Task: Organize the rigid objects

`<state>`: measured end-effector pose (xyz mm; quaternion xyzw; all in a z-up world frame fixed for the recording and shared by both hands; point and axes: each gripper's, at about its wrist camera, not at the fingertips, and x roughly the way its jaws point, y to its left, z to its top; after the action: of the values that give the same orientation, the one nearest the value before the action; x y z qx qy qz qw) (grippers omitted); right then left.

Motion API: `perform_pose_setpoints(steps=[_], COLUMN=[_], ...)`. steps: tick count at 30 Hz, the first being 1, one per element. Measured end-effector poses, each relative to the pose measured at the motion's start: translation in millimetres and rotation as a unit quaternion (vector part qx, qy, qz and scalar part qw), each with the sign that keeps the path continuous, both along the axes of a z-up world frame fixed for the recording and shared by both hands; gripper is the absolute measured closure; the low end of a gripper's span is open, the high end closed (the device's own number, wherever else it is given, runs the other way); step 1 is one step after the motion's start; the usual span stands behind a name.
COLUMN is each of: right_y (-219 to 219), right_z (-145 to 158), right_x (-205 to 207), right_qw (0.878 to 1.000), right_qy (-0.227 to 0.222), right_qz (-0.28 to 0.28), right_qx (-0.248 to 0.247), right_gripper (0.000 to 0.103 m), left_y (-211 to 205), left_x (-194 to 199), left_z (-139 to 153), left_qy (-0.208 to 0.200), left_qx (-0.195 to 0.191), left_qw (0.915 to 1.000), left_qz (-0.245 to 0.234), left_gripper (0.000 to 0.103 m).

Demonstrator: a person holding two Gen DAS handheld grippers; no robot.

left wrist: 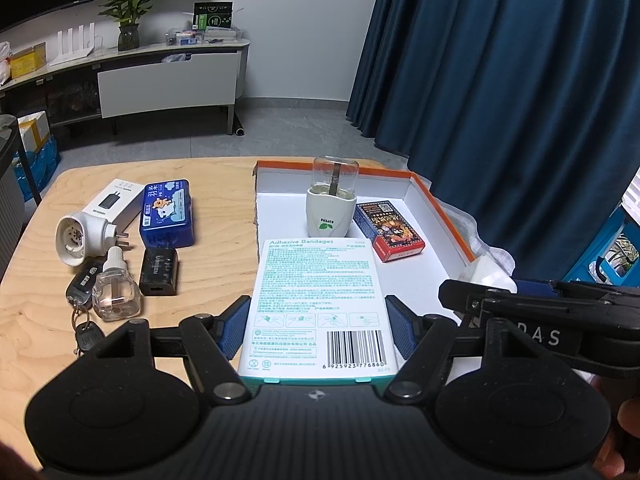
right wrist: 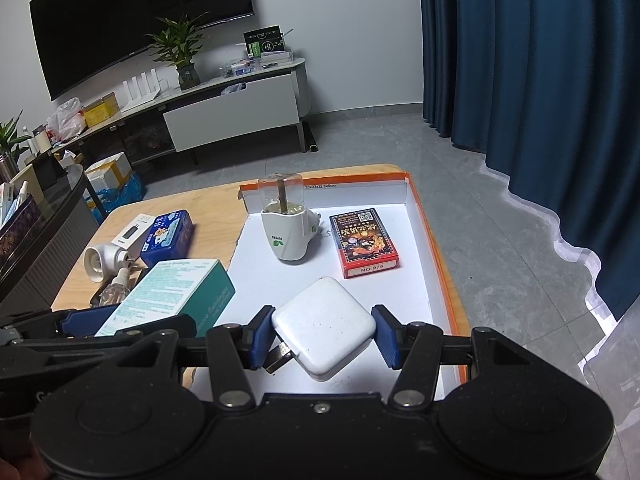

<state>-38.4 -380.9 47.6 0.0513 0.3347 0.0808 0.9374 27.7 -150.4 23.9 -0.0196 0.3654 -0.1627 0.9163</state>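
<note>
We hold two black grippers with blue pads. Our left gripper (left wrist: 318, 326) is clamped on a teal-and-white cardboard box of adhesive bandages (left wrist: 318, 300), one pad on each long side, barcode facing up. Our right gripper (right wrist: 323, 338) is closed on a white, square, rounded plastic charger (right wrist: 324, 330), its dark plug poking out toward the left pad. Both loads hang over the near end of a shallow white cardboard tray with an orange rim (right wrist: 434, 248).

Farther inside the tray stand a white plug-in vaporiser with a clear glass bottle (right wrist: 287, 226) and a red and black box of playing cards (right wrist: 365, 242). Left of the tray, on the pale wooden table (left wrist: 36, 300), wait a blue tin (left wrist: 167, 213), a white phone-charger box (left wrist: 116, 200), a white socket adapter (left wrist: 80, 236), a black charger block (left wrist: 159, 272), a clear glass refill bottle (left wrist: 116, 290) and a bunch of keys (left wrist: 82, 300).

To place these well, we judge it best to lower each item flat onto bare tray floor, keeping the bandage box near the left wall and the charger short of the card box, then release only once each rests.
</note>
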Motion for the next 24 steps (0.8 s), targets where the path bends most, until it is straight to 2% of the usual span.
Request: perform_pose_setpoints(steps=[18, 24], right_y=[-1, -13], right_z=[-4, -2], right_x=[4, 23], right_qw=[1.0, 1.0], right_qy=[0.006, 0.015], right_qz=[0.001, 0.002], right_qx=[0.001, 0.02], right_gripper=[0.039, 0.039], left_y=[2, 3], left_x=[2, 13], left_z=[-2, -6], left_qy=[0.005, 0.013], left_qx=[0.002, 0.003], left_qw=[1.0, 0.9999], left_qz=[0.002, -0.001], left_gripper=[0.032, 0.032])
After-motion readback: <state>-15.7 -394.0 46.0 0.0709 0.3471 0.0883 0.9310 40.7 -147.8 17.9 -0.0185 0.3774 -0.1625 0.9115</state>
